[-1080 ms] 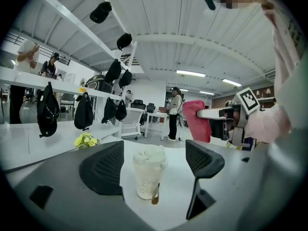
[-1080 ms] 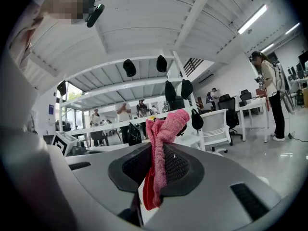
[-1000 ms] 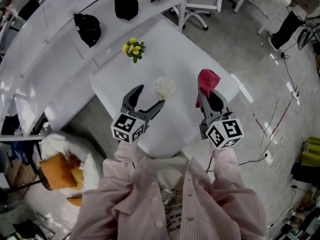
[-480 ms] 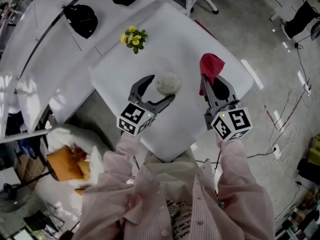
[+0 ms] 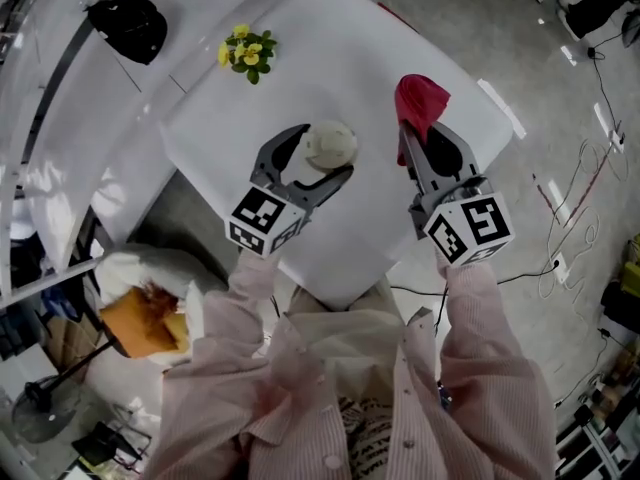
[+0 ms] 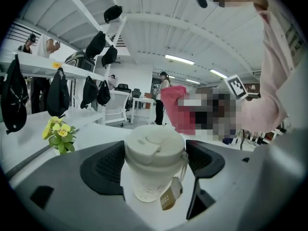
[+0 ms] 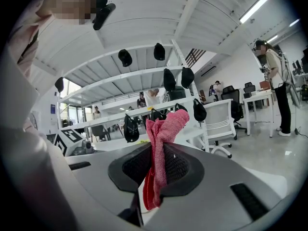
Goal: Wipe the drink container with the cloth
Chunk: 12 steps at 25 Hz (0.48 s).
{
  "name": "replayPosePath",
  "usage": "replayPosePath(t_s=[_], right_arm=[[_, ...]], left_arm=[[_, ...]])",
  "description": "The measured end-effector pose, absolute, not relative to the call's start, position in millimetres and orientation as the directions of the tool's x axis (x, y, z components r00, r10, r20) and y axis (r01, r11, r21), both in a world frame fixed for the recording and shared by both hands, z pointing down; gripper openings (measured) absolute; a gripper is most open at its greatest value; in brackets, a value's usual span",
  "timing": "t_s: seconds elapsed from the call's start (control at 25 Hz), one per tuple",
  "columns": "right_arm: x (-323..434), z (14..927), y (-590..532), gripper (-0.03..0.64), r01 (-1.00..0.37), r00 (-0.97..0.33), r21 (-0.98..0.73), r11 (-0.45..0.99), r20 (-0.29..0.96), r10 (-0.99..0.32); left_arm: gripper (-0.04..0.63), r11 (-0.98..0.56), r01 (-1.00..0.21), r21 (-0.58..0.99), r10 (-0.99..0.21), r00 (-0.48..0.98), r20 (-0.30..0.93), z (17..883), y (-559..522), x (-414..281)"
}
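The white lidded drink cup (image 5: 331,145) stands on the white table (image 5: 385,233); a small tan tag hangs from its lid. My left gripper (image 5: 323,156) is open and straddles the cup. In the left gripper view the cup (image 6: 154,170) fills the gap between the pads, with a sliver of space at the right pad (image 6: 204,158). To the right, my right gripper (image 5: 413,156) is shut on a red cloth (image 5: 420,103), which sticks up above the jaws. The right gripper view has the cloth (image 7: 161,129) pinched between the right gripper's (image 7: 156,150) pads, hanging down behind them.
A small pot of yellow flowers (image 5: 243,53) stands at the table's far left corner. Black caps (image 5: 130,28) hang on the white rack beyond. An orange object (image 5: 140,323) lies on a white bag on the floor at left. Cables (image 5: 570,238) trail over the floor at right.
My left gripper has moved forward until the cup stands between its open jaws. The right gripper still holds the red cloth and has barely shifted.
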State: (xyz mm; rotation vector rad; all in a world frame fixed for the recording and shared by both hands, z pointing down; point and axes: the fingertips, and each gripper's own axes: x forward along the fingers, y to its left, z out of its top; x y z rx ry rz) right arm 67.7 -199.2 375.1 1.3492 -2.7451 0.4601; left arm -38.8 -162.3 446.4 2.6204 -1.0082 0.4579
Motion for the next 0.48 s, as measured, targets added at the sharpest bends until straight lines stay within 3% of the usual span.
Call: replayPosePath(t_s=[0.48], right_arm=[[6.6, 350.7, -206.2, 0.045, -0.678, -0.712, 0.050, 0.734, 0.204, -0.672]], left_arm=[[0.376, -0.719, -0.677, 0.156, -0.589, 0.713, 0.380, 445.6, -161.1, -38.4]])
